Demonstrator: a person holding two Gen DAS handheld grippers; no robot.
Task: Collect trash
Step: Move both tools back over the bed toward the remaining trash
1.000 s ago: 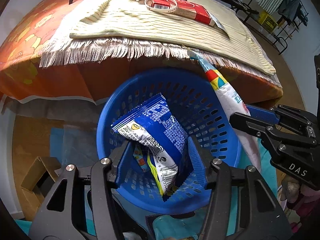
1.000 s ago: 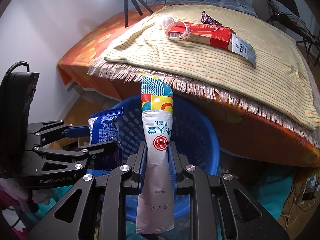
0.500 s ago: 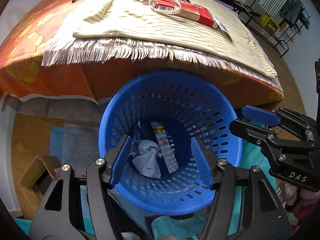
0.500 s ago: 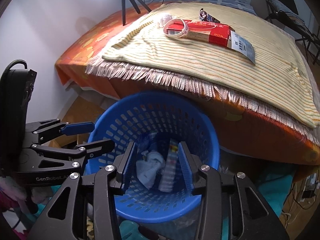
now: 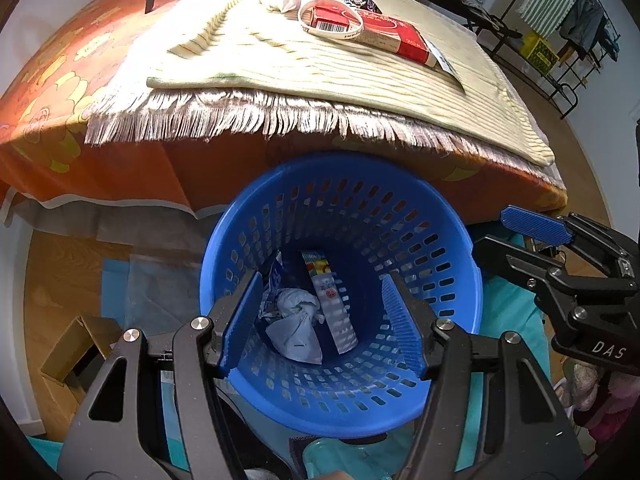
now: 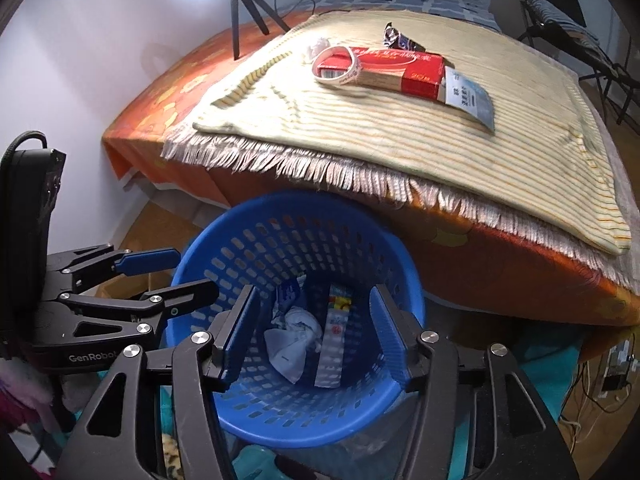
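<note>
Both the left gripper (image 5: pixel 322 322) and the right gripper (image 6: pixel 314 334) hang over the blue perforated basket (image 5: pixel 420 216), jaws spread wide and holding nothing. Inside the basket lie a crumpled tissue (image 5: pixel 296 328), a long white wrapper (image 5: pixel 332 308) and a blue snack packet (image 6: pixel 289 294) (partly hidden). A red box (image 6: pixel 396 66) rests on the bed's striped blanket (image 6: pixel 440 136).

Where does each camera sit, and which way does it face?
Left wrist: on the left gripper, looking down into the blue perforated plastic basket; the right gripper shows at right.
Right wrist: on the right gripper, facing the same basket; the left gripper shows at left.
Shared: basket, red cardboard box on the striped blanket.
</note>
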